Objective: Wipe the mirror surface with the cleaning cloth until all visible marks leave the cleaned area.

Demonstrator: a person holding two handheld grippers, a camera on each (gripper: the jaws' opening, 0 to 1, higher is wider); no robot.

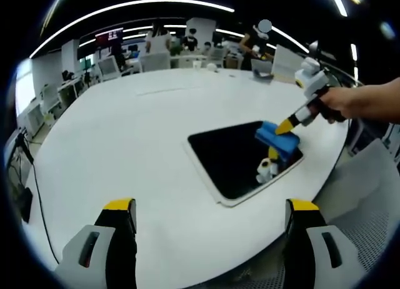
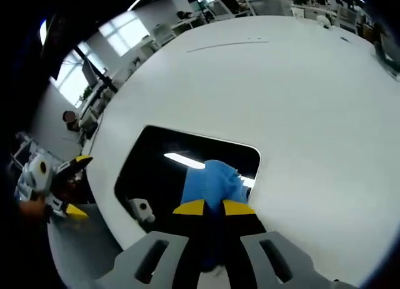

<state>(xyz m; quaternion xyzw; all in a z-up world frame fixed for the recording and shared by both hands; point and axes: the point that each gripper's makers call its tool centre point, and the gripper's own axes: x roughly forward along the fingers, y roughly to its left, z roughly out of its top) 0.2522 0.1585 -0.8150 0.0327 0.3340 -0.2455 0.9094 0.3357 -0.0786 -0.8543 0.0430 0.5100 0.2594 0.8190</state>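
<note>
While a person's hand [image 1: 350, 104] is guiding the right tongs [image 1: 289, 124] across a dark rectangular mirror with a pale frame [image 1: 228, 157], those tongs are pinching a blue folded cleaning cloth [image 2: 214, 184] and pressing it onto the glass near one corner. The mirror is lying flat on a large white round bench [image 1: 137, 132], close to its edge. The left tongs [image 1: 209, 217], yellow-tipped, are hanging spread and empty over the bench, well short of the mirror. Reflections are making it hard to tell which marks are remaining. With nothing bracing the frame, a firm stroke could be pushing the mirror toward the bench edge, and a loosening pinch could be letting the cloth slip free.
</note>
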